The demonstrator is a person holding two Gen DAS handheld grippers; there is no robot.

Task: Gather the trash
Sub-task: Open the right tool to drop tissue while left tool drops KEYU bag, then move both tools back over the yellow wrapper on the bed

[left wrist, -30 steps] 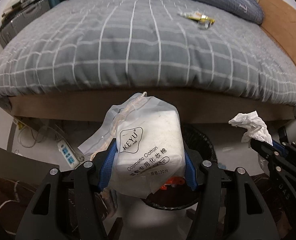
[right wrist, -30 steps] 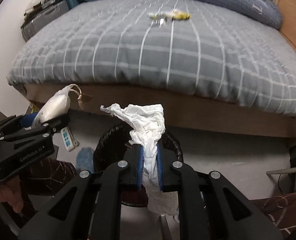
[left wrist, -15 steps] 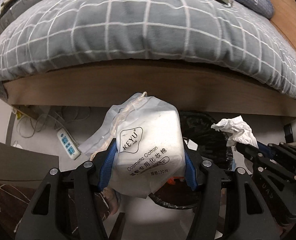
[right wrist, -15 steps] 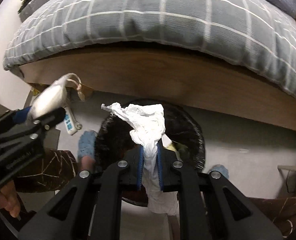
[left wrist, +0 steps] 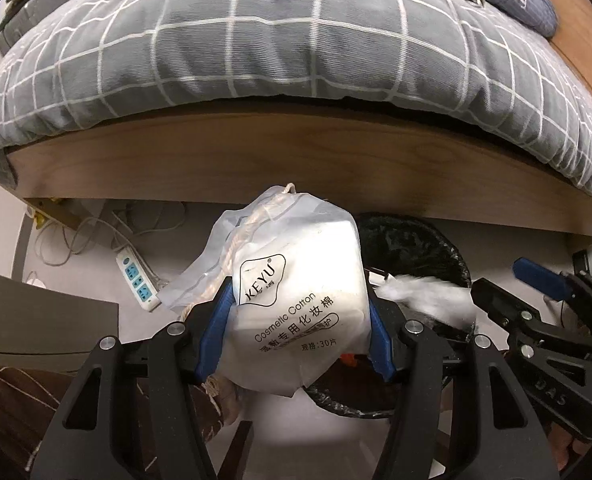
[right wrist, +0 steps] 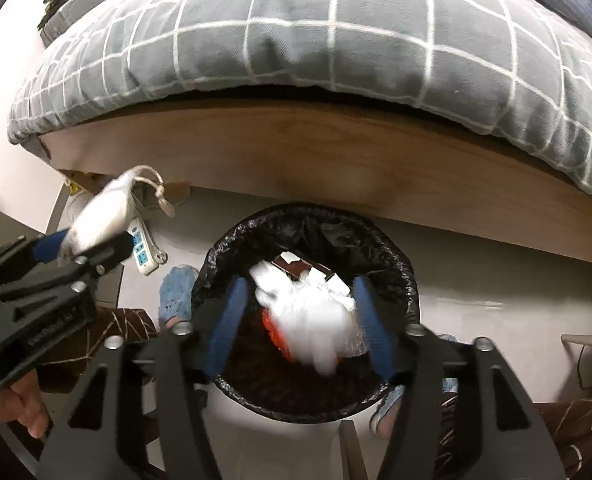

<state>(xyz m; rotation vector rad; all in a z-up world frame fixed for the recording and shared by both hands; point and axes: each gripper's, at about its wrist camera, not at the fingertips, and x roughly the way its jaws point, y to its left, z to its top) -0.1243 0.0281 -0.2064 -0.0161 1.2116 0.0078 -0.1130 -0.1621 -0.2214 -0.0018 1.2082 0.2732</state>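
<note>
Trash: a white cotton-pad pack (left wrist: pixel 296 304), printed "KEYU Cosmetic Cotton", with a drawstring at its top, pinched between the blue pads of the left hand-held gripper (left wrist: pixel 294 336). It is held in the air in front of the bed frame, up and to the left of the bin. In the right wrist view the same pack (right wrist: pixel 102 216) shows at the left, clamped in that gripper (right wrist: pixel 76 246).

Tissue (right wrist: pixel 308 312): white, crumpled, blurred. It lies between the spread fingers of the right hand-held gripper (right wrist: pixel 302 316), touching neither pad as far as the blur allows, directly over the bin's mouth. In the left wrist view it (left wrist: pixel 424 296) appears as a white smear just beside the right gripper's tip (left wrist: pixel 508 288).

Bin (right wrist: pixel 400 272): round, lined with a black bag, standing on the pale floor just beside the bed frame. Inside: bits of white paper, something dark, something orange-red.

Bed (right wrist: pixel 336 32): grey quilt with white checks hanging over a wooden frame (right wrist: pixel 296 152).

Power strip (left wrist: pixel 138 282): white with blue sockets, on the floor left of the bin, cables trailing under the bed.

Slipper (right wrist: pixel 174 292): blue, on the floor touching the bin's left side.
</note>
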